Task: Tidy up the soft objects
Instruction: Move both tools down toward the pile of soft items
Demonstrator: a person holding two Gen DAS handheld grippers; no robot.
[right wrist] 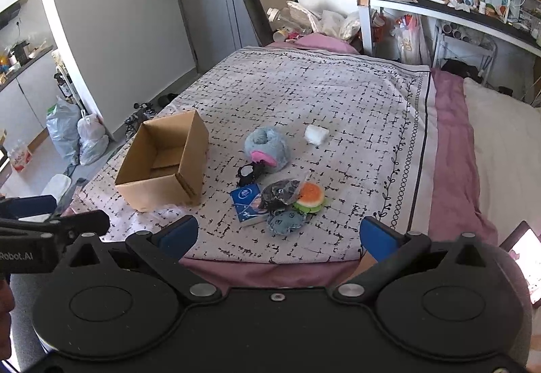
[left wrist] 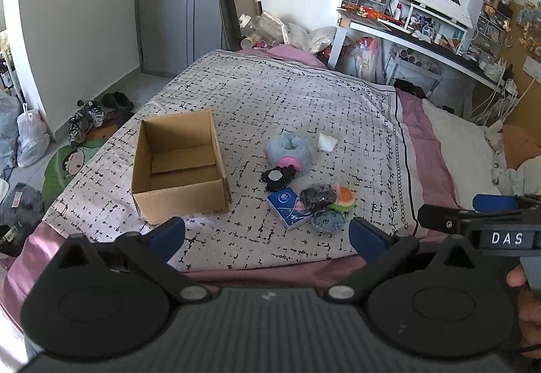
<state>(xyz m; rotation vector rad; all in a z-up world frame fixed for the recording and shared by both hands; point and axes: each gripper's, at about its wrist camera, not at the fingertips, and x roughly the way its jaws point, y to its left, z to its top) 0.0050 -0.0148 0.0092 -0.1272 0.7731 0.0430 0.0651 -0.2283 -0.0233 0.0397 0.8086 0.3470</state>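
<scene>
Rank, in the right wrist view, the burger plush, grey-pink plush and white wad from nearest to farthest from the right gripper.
1. Burger plush, in the near cluster.
2. Grey-pink plush, mid-blanket.
3. White wad, farthest, right of that plush.
Measured from the right gripper.

Cardboard box point(left wrist: 179, 167) stands open-topped on the patterned blanket point(left wrist: 304, 96), nothing above its mouth. Bare blanket separates it from the pile of soft toys point(left wrist: 304, 187) to its right. Pile is tightly packed, pieces touching. White wad point(left wrist: 327, 141) lies apart behind it. Far half of blanket bare. Both grippers point(left wrist: 267, 234) point(right wrist: 279, 234) hang over the near bed edge, fingers spread.
</scene>
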